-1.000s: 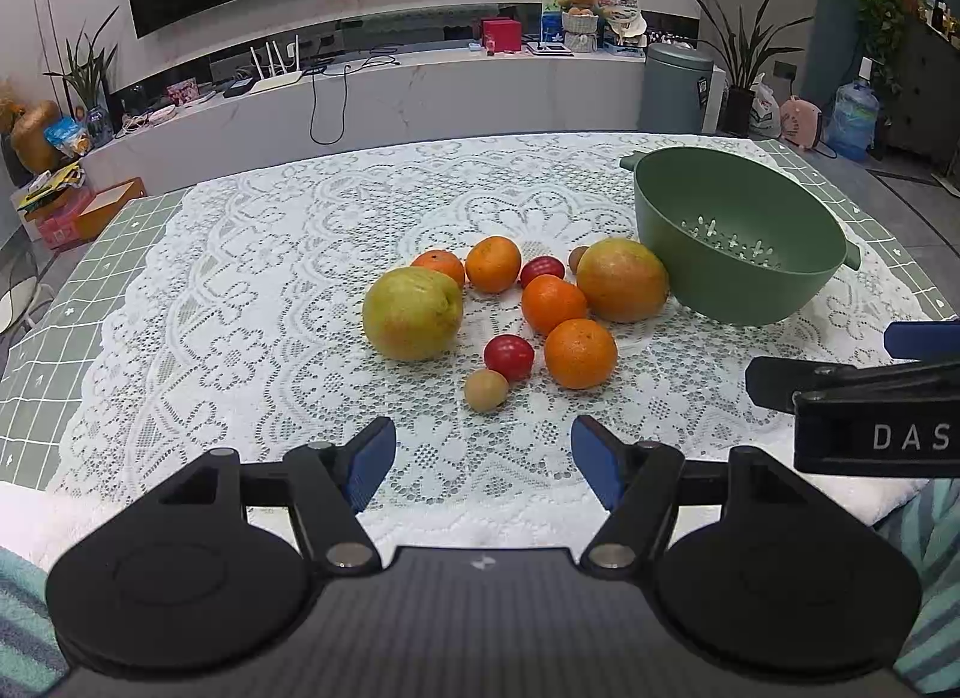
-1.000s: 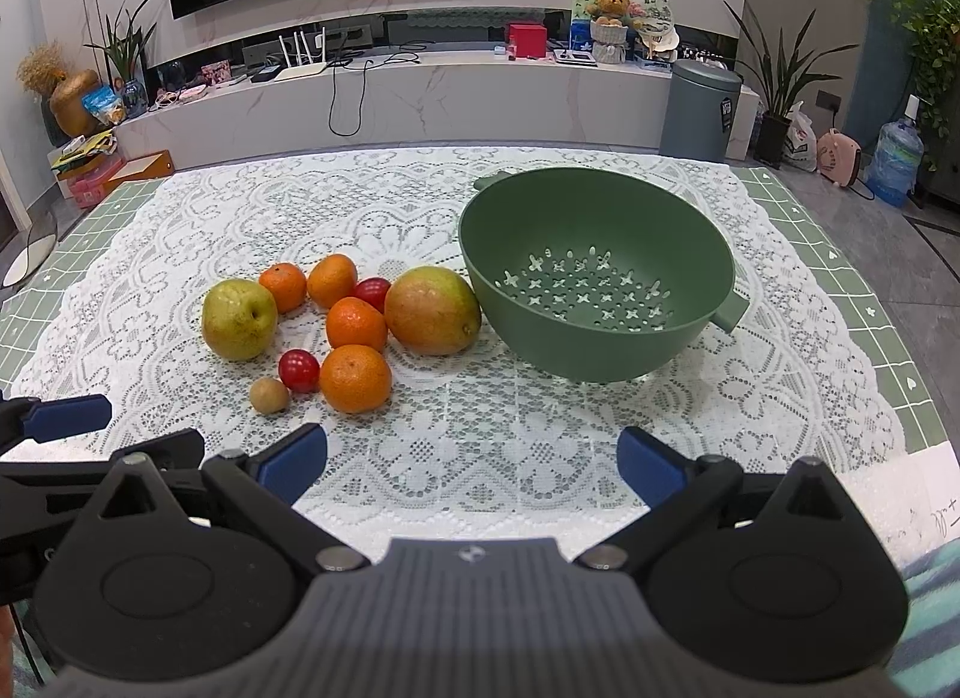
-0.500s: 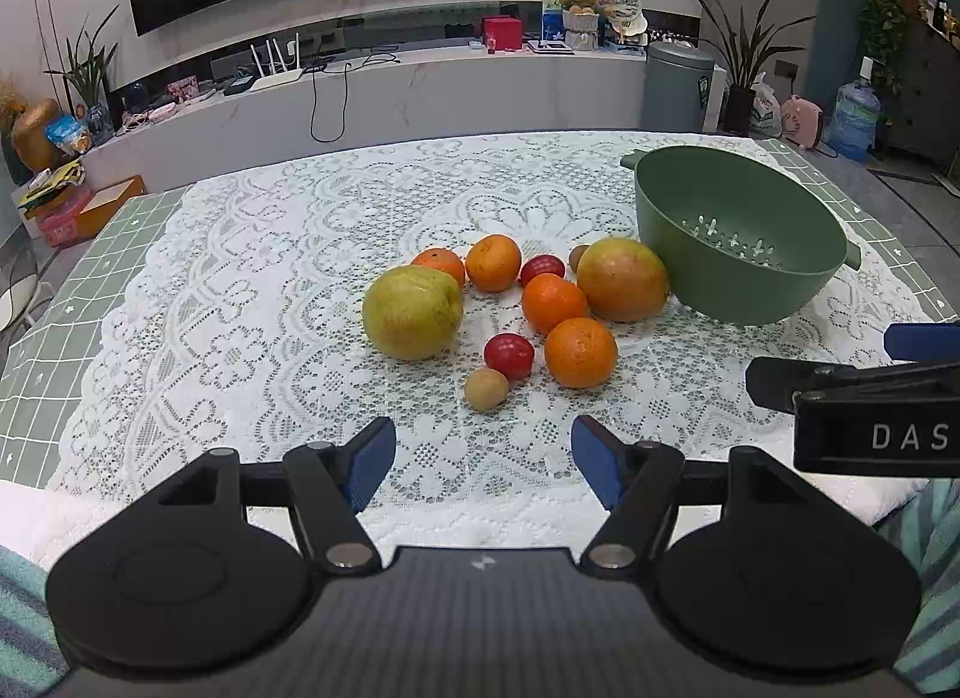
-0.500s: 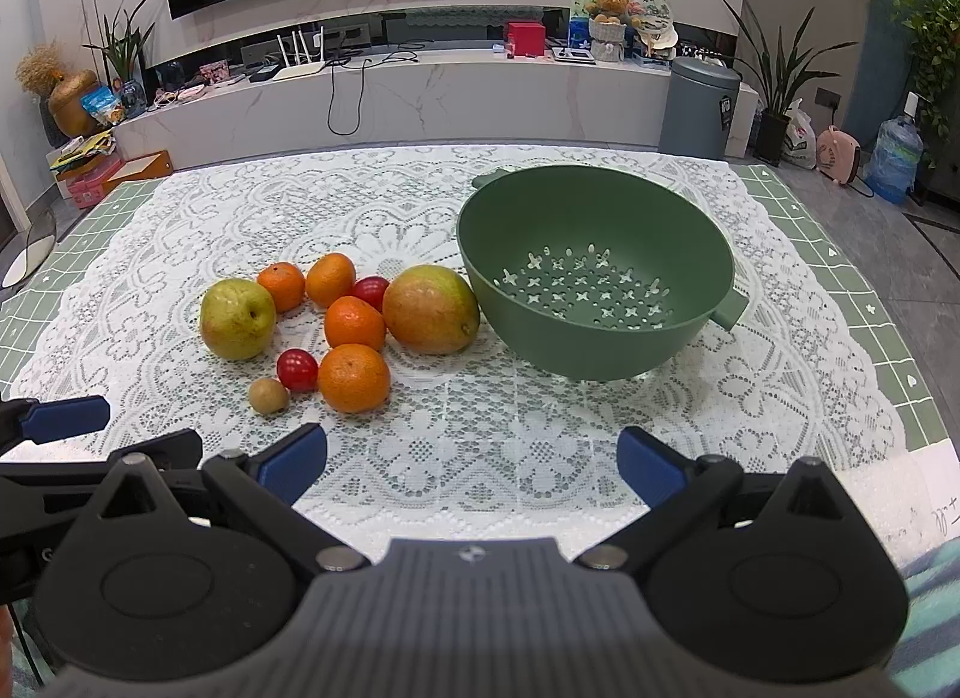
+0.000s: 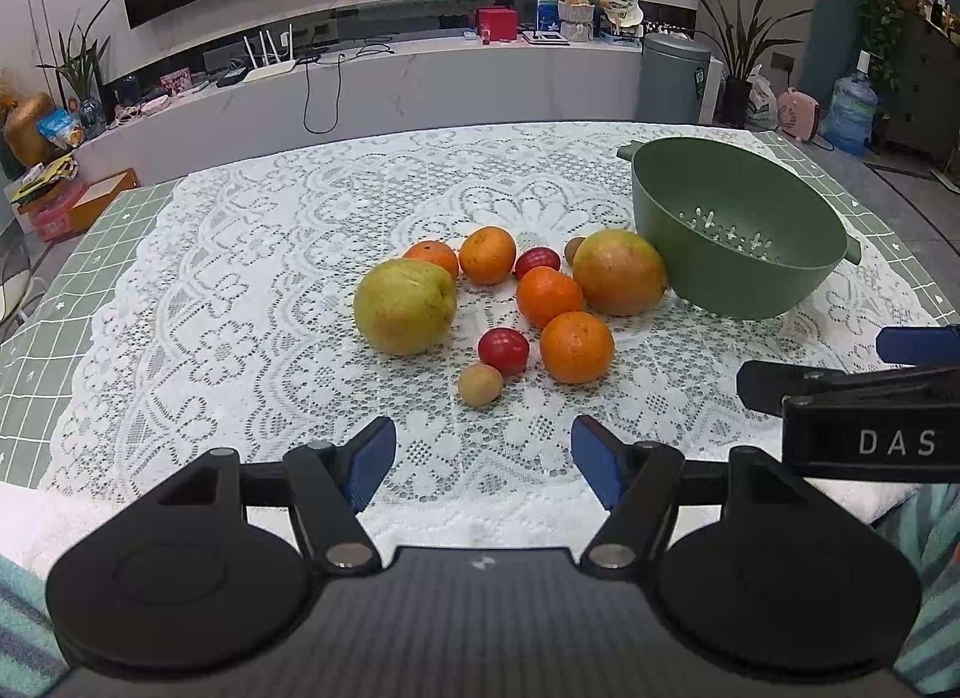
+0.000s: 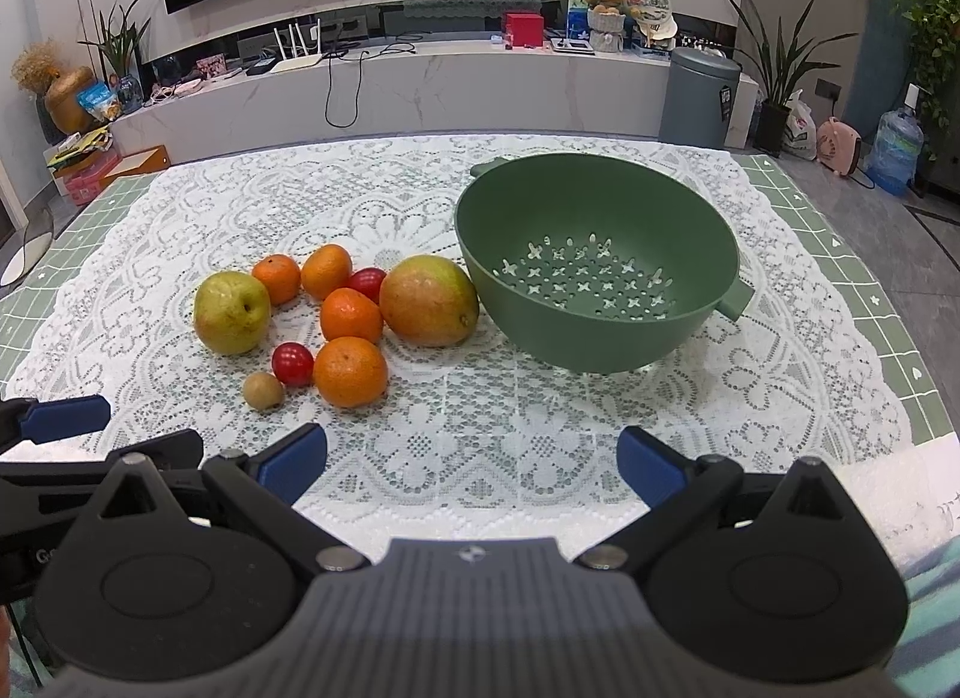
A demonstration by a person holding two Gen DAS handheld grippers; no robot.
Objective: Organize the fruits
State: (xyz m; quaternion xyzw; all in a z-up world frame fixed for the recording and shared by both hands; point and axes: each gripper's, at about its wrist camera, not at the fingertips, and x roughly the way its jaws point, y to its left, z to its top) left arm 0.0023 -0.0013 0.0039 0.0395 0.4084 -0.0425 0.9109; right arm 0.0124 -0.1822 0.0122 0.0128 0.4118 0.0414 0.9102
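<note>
While nothing is gripped yet, left wrist view: left gripper (image 5: pixel 483 458) jaws wide apart, empty; small tan round fruit (image 5: pixel 480 385) dead ahead, nearest, cluster behind it. Right wrist view: right gripper (image 6: pixel 471 461) released, empty; perforated green plastic colander (image 6: pixel 600 332) ahead-right, empty; fruit far-left. Left likely picks.

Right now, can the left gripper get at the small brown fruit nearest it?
Probably yes. The left gripper is open and empty, and the small brown fruit lies just ahead between its fingers' line, with only bare lace cloth between. The red tomato touching behind it could get nudged.
</note>
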